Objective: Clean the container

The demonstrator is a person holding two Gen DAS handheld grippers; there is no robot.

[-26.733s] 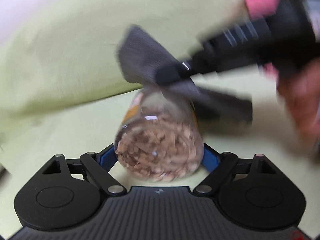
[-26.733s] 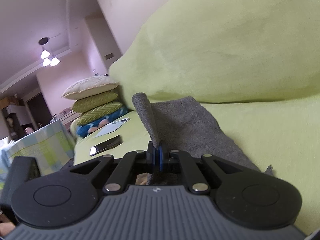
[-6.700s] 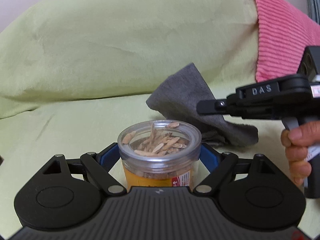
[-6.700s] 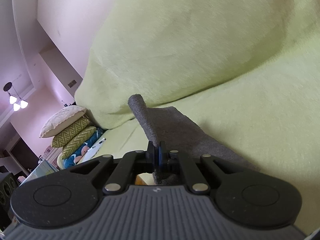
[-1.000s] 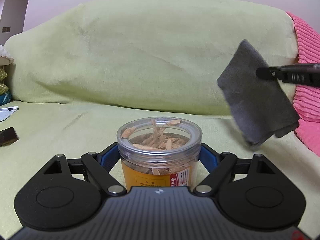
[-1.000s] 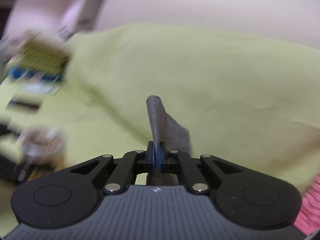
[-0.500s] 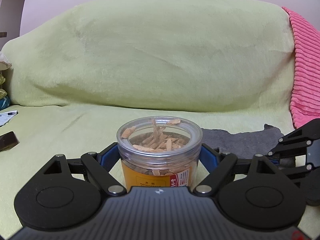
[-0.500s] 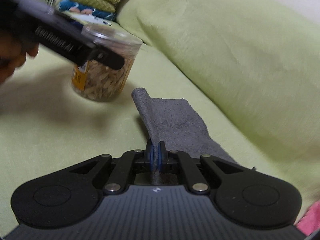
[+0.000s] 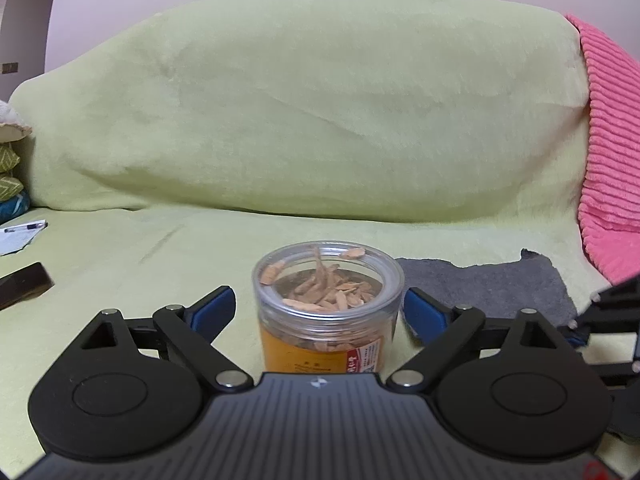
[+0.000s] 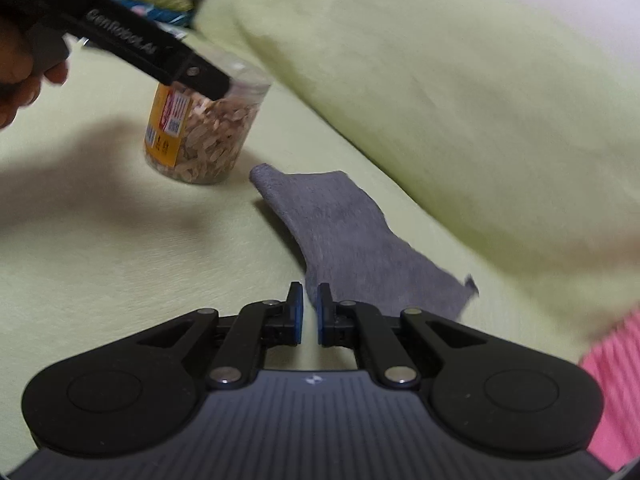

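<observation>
Grey cloth [image 10: 344, 232] lay flat on the green-covered sofa seat [image 10: 120, 260], just beside the clear plastic jar [image 9: 328, 304] of tan slices — the jar stood upright between the parted blue pads of the left tool [image 9: 318, 310], neither pad touching it. The right tool [image 10: 310, 312] sat released at the cloth's near edge, a narrow gap between its pads, gripping nothing.

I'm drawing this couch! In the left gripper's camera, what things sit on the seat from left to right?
Paper with a pen → dark phone-like slab → jar of dried slices → grey cloth → pink blanket.
</observation>
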